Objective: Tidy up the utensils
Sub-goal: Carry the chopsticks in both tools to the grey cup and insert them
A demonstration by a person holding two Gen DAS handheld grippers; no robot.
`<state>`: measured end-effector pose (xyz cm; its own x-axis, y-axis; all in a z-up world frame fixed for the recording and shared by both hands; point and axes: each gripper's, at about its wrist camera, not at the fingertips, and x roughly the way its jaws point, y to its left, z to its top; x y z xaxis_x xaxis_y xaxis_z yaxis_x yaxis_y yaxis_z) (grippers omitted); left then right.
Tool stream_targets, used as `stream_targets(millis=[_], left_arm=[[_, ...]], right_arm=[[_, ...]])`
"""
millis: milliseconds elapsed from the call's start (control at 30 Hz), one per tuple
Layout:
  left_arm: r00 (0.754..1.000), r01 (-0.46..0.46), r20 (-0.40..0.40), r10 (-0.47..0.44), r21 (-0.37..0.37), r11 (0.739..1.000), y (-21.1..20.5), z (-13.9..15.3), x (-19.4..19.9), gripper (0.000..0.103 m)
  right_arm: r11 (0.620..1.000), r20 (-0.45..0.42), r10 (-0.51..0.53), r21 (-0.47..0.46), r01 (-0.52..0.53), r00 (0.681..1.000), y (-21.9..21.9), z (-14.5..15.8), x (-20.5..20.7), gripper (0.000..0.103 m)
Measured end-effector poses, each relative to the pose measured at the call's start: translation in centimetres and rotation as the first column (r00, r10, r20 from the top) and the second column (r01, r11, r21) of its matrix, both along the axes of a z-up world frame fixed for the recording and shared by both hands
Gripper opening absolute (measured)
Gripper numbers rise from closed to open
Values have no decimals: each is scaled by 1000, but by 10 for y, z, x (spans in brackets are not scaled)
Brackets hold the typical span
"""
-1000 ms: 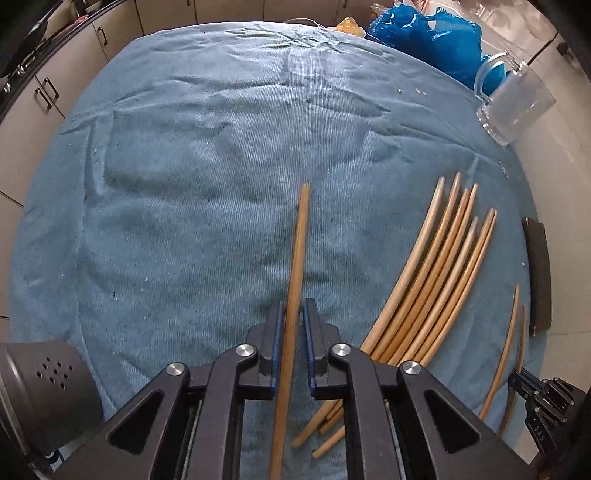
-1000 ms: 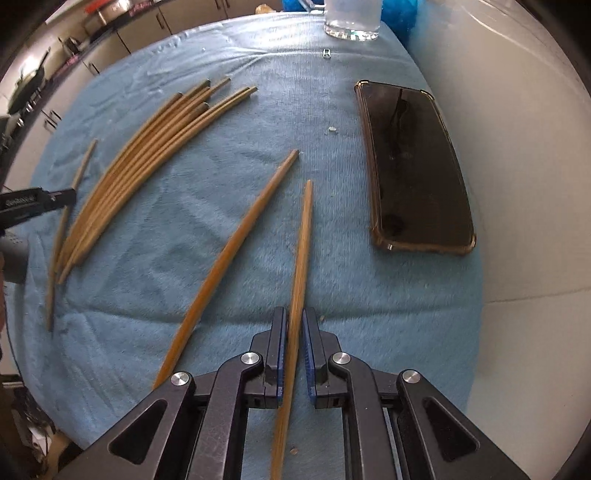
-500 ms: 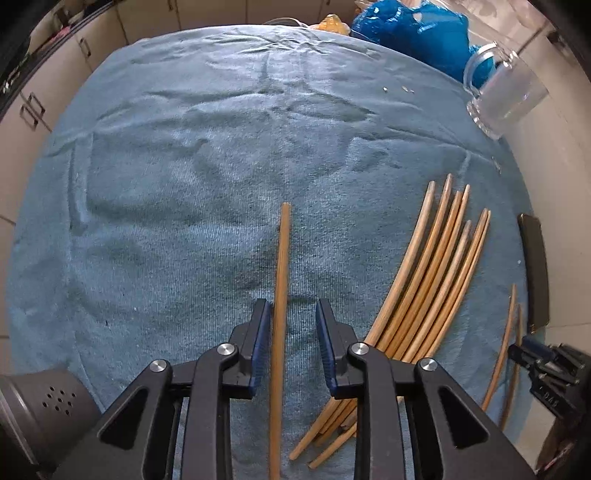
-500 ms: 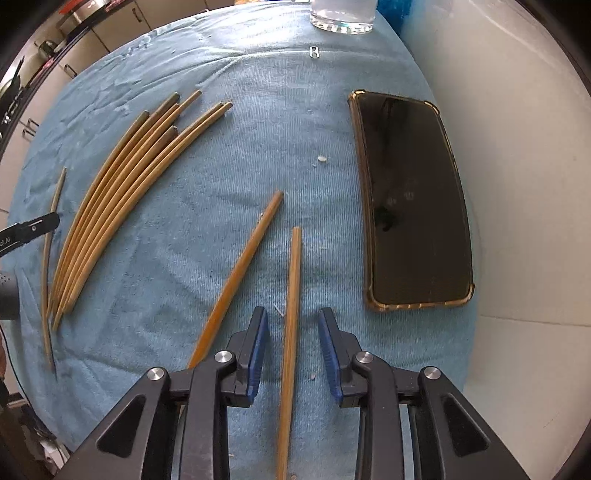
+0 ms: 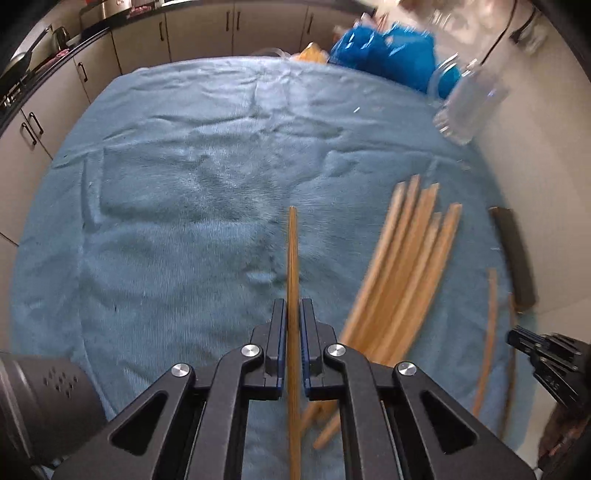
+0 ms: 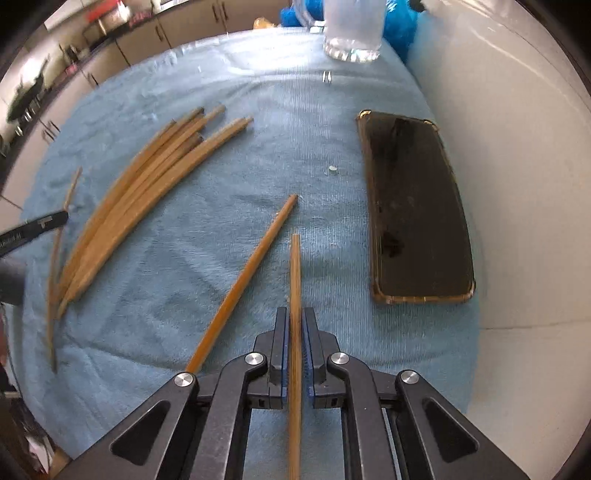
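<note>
While lettering blurs, right gripper (image 6: 294, 325) clamps chopstick (image 6: 294, 280)

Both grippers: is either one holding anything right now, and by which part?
Each clamps one wooden chopstick partway along its shaft. The left gripper, its jaws closing, grips a chopstick; the right gripper is shut on another chopstick.

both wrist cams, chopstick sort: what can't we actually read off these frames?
- Left wrist view: chopstick pile is motion-blurred, so no reliable count.
- Left wrist view: phone is edge-on at the fisheye rim.
- Both views: each held chopstick has its rear end cut off by the bottom edge.
- Right wrist view: glass mug has its top cropped.
</note>
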<state>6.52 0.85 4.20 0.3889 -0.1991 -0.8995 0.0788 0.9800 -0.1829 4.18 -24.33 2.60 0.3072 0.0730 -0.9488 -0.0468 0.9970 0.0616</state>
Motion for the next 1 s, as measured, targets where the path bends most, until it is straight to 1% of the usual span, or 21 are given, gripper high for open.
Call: stream_targets(millis=[67, 133, 267, 333, 400, 433, 467, 567, 600, 767, 900, 967, 1000], left_arm=[[999, 8, 42, -7, -38, 999, 2, 11, -18, 6], [995, 27, 95, -17, -101, 995, 7, 23, -41, 6], [981, 43, 192, -6, -186, 982, 19, 49, -86, 6], [971, 52, 237, -4, -197, 979, 20, 56, -102, 6], [956, 53, 293, 2, -178, 983, 25, 67, -122, 6], [944, 57, 331, 3, -172, 983, 26, 73, -133, 6], [933, 63, 360, 4, -174, 983, 28, 78, -142, 6], [905, 82, 425, 6, -190, 978, 38, 93, -164, 6], [899, 86, 437, 7, -193, 977, 40, 96, -167, 6], [860, 96, 508, 40, -239, 966, 61, 121, -191, 6], [826, 74, 555, 98, -280, 957, 90, 143, -205, 6], [812, 54, 569, 133, -300, 952, 104, 150, -210, 6], [800, 38, 578, 159, -314, 949, 116, 156, -212, 6]], right_arm=[[1000, 60, -11, 25, 9, 998, -1, 11, -13, 7], [998, 114, -21, 69, 13, 993, -4, 20, -29, 7], [994, 228, -30, 113, 4, 973, 0, 44, -62, 7], [993, 269, -23, 115, -9, 963, 8, 53, -80, 7], [992, 312, -6, 122, -33, 950, 23, 62, -96, 7], [991, 325, -2, 124, -41, 946, 25, 64, -102, 7], [991, 349, 5, 127, -53, 937, 32, 66, -114, 7], [987, 397, 15, 141, -78, 917, 48, 77, -126, 7], [986, 412, 20, 141, -85, 911, 48, 80, -128, 7], [979, 502, 53, 143, -143, 863, 74, 105, -139, 7], [967, 579, 63, 166, -193, 813, 99, 129, -142, 7], [960, 616, 67, 174, -218, 785, 115, 139, -139, 7], [955, 634, 70, 180, -236, 770, 125, 145, -137, 7]])
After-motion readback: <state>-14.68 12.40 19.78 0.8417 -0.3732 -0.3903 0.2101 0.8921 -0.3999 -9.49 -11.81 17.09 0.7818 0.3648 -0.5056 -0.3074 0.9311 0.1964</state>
